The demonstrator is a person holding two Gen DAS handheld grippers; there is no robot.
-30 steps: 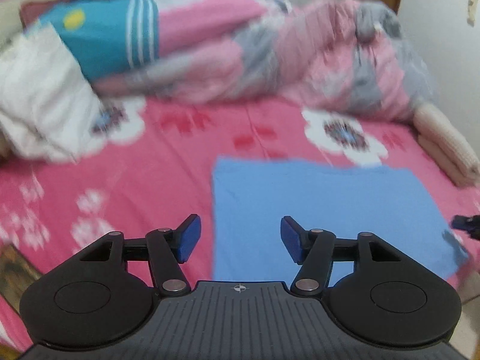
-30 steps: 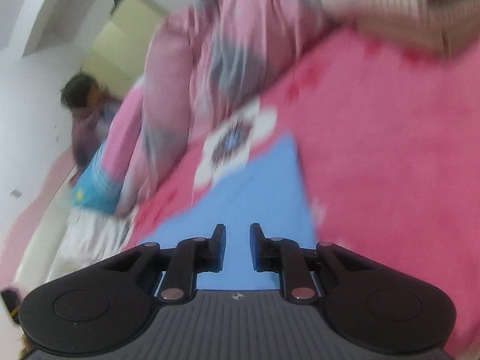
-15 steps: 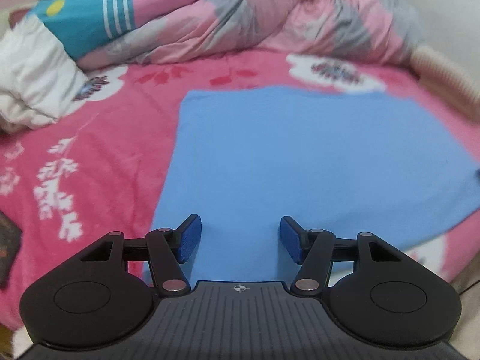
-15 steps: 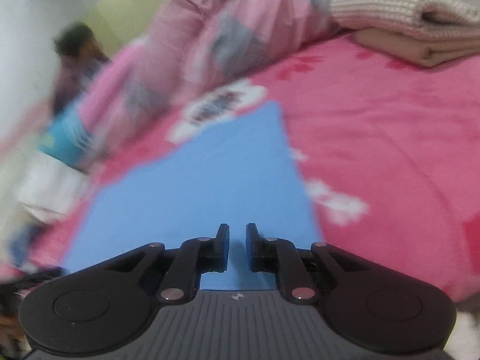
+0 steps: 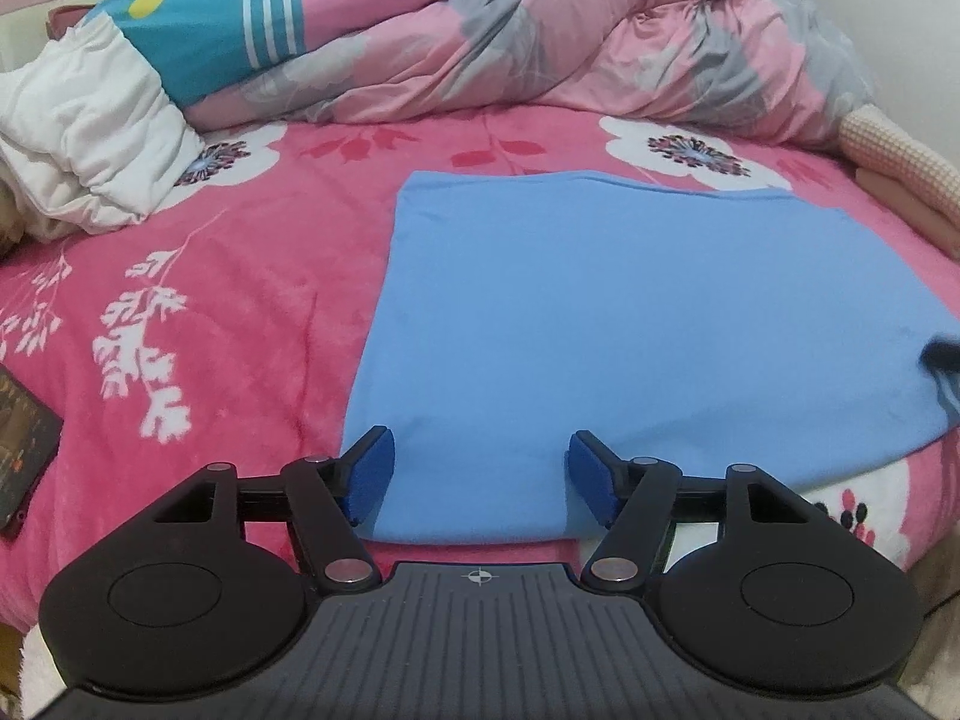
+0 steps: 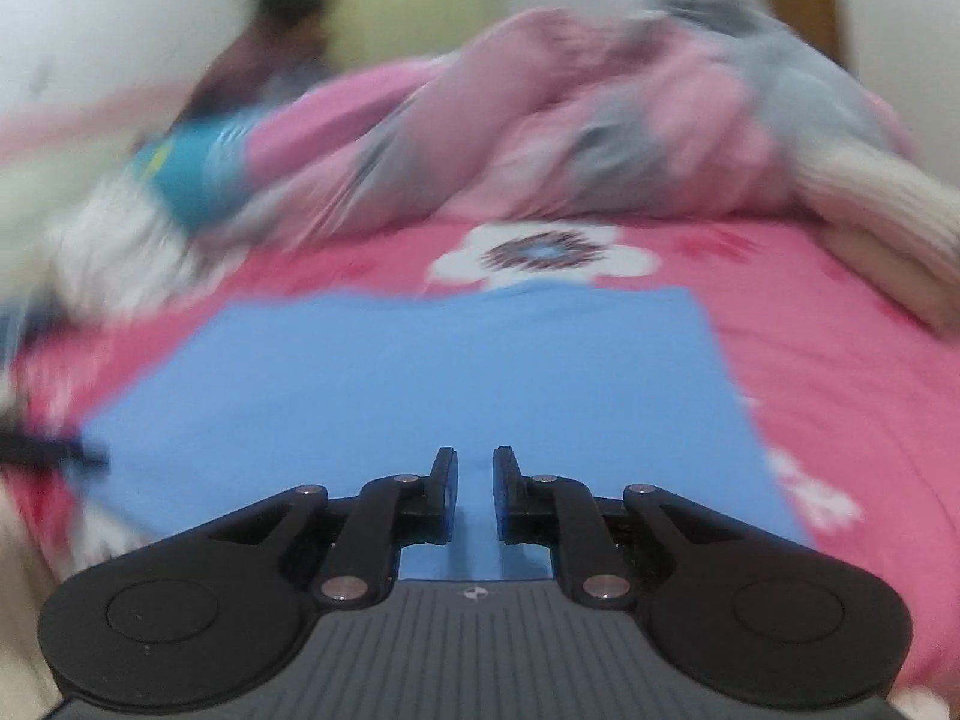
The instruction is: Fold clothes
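A light blue cloth (image 5: 630, 312) lies flat as a rectangle on the pink flowered bed sheet (image 5: 210, 300). My left gripper (image 5: 480, 468) hovers low over the cloth's near left corner. Its jaws are opening, and the cloth's edge lies between and below the blue pads (image 5: 372, 474) without being pinched. In the blurred right wrist view the same cloth (image 6: 420, 384) fills the middle. My right gripper (image 6: 475, 480) is over its near edge; its jaws stand a narrow gap apart and are opening, with nothing between them. It shows as a dark blur (image 5: 942, 360) at the cloth's right corner.
A rumpled pink and grey duvet (image 5: 540, 48) is heaped along the far side of the bed. A white padded bundle (image 5: 90, 138) lies at far left, and a folded cream knit (image 5: 900, 174) at far right. A dark book (image 5: 24, 456) sits at the left edge. A person (image 6: 282, 42) is behind the bed.
My left gripper has come down and closer to the cloth's near left corner, with its jaws slightly wider. The right gripper has rolled level and swung across to the cloth's near edge.
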